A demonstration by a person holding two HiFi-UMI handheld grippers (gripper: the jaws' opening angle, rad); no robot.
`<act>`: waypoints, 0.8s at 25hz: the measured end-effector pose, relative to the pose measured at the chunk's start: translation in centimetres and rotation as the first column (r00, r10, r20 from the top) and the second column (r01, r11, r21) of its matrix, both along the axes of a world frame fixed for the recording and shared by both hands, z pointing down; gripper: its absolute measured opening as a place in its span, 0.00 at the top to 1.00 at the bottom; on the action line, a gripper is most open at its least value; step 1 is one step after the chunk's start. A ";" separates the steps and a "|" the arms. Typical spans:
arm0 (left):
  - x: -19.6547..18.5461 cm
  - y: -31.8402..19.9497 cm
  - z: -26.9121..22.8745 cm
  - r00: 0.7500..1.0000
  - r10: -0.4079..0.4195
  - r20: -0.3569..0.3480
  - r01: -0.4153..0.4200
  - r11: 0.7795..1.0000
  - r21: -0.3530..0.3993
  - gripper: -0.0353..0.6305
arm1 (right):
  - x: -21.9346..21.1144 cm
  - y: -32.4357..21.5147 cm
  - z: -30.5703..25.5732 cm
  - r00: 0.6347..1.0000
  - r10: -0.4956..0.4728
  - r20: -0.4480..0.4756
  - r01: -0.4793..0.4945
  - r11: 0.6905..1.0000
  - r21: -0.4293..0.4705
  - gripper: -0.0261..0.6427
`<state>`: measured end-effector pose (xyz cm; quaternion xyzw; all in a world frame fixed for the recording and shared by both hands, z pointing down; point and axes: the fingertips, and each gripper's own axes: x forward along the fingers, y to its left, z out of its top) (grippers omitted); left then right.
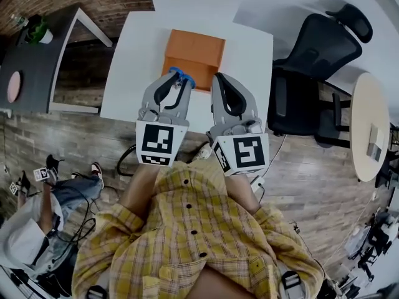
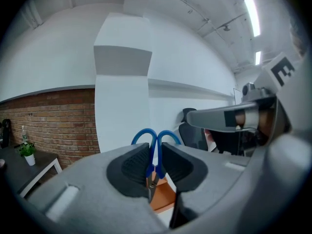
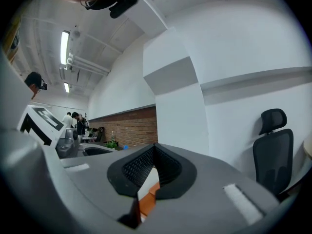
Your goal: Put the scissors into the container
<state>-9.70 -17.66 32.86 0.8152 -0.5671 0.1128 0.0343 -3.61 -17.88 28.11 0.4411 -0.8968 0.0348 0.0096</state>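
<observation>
The scissors [image 1: 183,76] have blue loop handles, and my left gripper [image 1: 179,83] is shut on them just in front of the orange container [image 1: 194,50] on the white table [image 1: 134,55]. In the left gripper view the blue handles [image 2: 156,139] stick up past the pads, which press on them from both sides, and the blades point down toward the container [image 2: 162,199]. Beside it on the right, my right gripper [image 1: 219,80] is shut and holds nothing. In the right gripper view its tips [image 3: 154,149] touch, and an orange strip of the container [image 3: 147,201] shows under them.
A black office chair [image 1: 317,61] stands right of the table, with a round table [image 1: 368,126] further right. A dark desk [image 1: 34,61] with a potted plant [image 1: 38,30] is at the left. A seated person [image 1: 37,217] and cables are at the lower left.
</observation>
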 end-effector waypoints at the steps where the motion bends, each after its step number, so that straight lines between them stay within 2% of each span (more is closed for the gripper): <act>1: -0.1 -0.6 0.2 1.000 0.012 0.005 -0.011 1.000 -0.007 0.82 | -0.1 -0.4 0.1 1.000 0.009 0.000 -0.009 1.000 -0.005 0.96; 13: 0.0 -5.0 3.0 0.989 0.103 0.105 -0.098 0.994 -0.055 0.82 | -0.3 -3.1 2.7 0.997 0.073 -0.020 -0.074 0.995 -0.066 0.96; 20: 0.4 -6.7 5.4 0.964 0.175 0.201 -0.161 0.983 -0.085 0.82 | -0.2 -3.6 3.9 0.995 0.093 -0.027 -0.095 0.992 -0.088 0.96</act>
